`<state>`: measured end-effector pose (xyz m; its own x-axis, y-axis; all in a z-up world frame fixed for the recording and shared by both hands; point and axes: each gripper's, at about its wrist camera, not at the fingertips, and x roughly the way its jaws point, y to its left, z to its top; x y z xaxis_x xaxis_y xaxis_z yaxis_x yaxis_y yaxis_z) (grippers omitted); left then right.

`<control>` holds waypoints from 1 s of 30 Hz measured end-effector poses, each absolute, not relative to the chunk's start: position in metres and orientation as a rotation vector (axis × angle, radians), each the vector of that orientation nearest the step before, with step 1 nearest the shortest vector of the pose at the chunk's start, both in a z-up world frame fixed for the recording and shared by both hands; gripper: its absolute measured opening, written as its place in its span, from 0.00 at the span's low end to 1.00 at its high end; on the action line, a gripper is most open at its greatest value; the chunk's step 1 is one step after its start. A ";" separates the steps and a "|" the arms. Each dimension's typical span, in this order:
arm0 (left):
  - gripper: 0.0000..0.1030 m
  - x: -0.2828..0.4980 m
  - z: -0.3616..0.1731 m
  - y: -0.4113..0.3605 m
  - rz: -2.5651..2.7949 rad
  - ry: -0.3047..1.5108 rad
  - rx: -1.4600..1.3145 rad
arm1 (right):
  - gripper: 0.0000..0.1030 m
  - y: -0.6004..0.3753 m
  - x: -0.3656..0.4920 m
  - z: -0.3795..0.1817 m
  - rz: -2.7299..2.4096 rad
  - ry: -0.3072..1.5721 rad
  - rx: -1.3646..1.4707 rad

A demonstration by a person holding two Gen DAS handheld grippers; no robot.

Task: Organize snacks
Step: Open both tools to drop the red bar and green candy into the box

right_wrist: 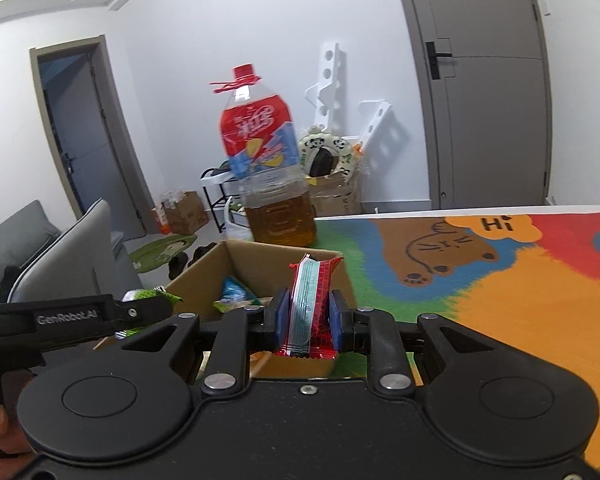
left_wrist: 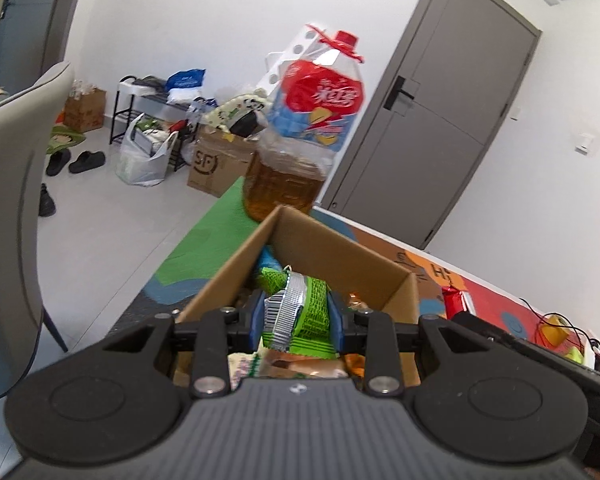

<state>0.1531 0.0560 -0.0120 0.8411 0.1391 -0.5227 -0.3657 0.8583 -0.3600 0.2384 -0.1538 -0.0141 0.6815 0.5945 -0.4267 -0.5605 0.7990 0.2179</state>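
An open cardboard box (left_wrist: 336, 248) with several snack packets inside stands on the table; it also shows in the right wrist view (right_wrist: 260, 258). My left gripper (left_wrist: 298, 316) is shut on a green snack packet (left_wrist: 300, 312) and holds it over the box's near side. My right gripper (right_wrist: 309, 316) is shut on a red snack packet (right_wrist: 310, 300) just above the box's right edge. The left gripper's body (right_wrist: 72, 316) shows at the left of the right wrist view, with the green packet (right_wrist: 148, 295) at its tip.
A big oil bottle (left_wrist: 300, 136) with a red cap stands behind the box; it also shows in the right wrist view (right_wrist: 268, 172). A colourful cartoon mat (right_wrist: 480, 280) covers the table. A grey chair (left_wrist: 16, 200) stands at the left. Boxes and bags clutter the floor.
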 end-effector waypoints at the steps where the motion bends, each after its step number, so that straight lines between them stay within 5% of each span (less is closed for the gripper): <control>1: 0.31 0.152 -0.012 0.058 0.283 0.508 -0.469 | 0.22 -0.150 0.238 -0.013 0.655 0.503 0.067; 20: 0.40 0.126 -0.003 0.087 0.311 0.491 -0.486 | 0.22 -0.099 0.236 0.001 0.724 0.481 0.045; 25: 0.45 0.117 0.000 0.091 0.330 0.480 -0.491 | 0.36 -0.098 0.228 0.009 0.734 0.462 0.040; 30: 0.52 0.111 0.003 0.086 0.314 0.478 -0.485 | 0.37 -0.110 0.223 0.009 0.715 0.481 0.042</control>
